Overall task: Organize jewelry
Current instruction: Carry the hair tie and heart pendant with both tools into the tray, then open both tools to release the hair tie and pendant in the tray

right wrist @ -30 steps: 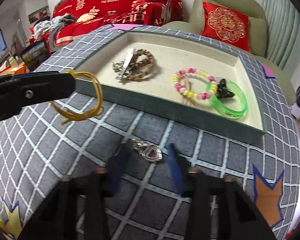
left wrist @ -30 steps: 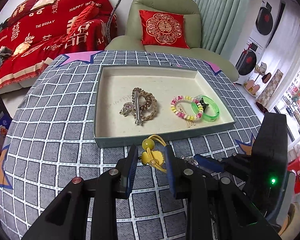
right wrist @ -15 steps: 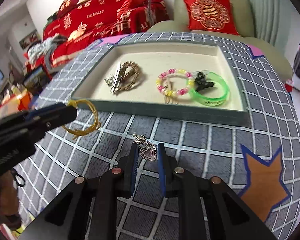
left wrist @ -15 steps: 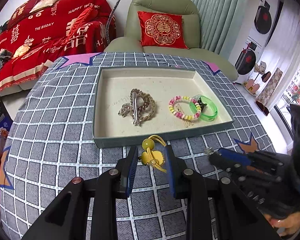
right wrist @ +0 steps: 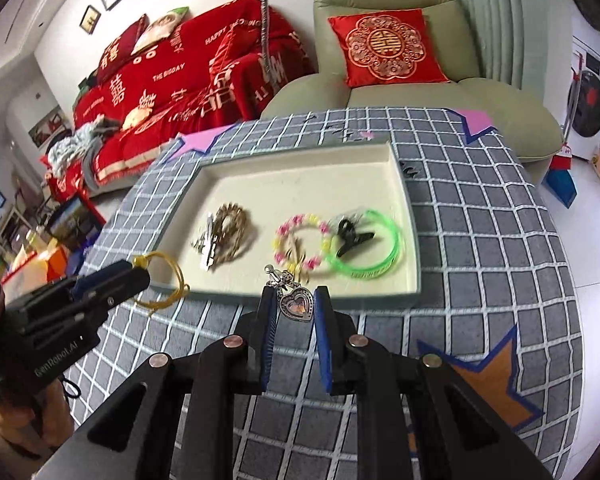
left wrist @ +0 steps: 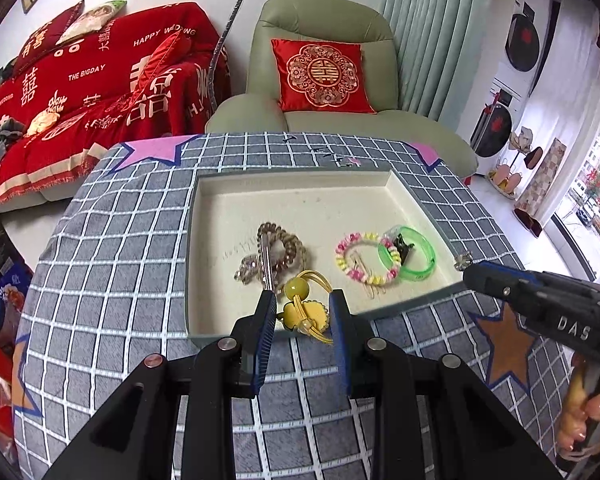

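My left gripper (left wrist: 302,312) is shut on a yellow cord charm with a bead (left wrist: 302,308), held above the near rim of the cream tray (left wrist: 300,196). It also shows in the right wrist view (right wrist: 140,276), with the yellow cord loop (right wrist: 168,284) hanging from it. My right gripper (right wrist: 294,308) is shut on a silver heart pendant (right wrist: 297,304), lifted above the tray's near edge (right wrist: 414,296). Its tip shows in the left wrist view (left wrist: 470,274). In the tray lie a brown bead bracelet with a silver clip (left wrist: 276,252), a pink-yellow bead bracelet (left wrist: 360,258), a green bangle (left wrist: 414,256) and a black claw clip (right wrist: 350,236).
The tray sits on a round table with a grey grid cloth (left wrist: 112,248). A green armchair with a red cushion (left wrist: 320,76) and a red-covered sofa (left wrist: 80,88) stand behind the table.
My right gripper closed on the heart pendant and lifted it off the cloth toward the tray. My left gripper moved forward with the yellow charm, over the tray's near rim.
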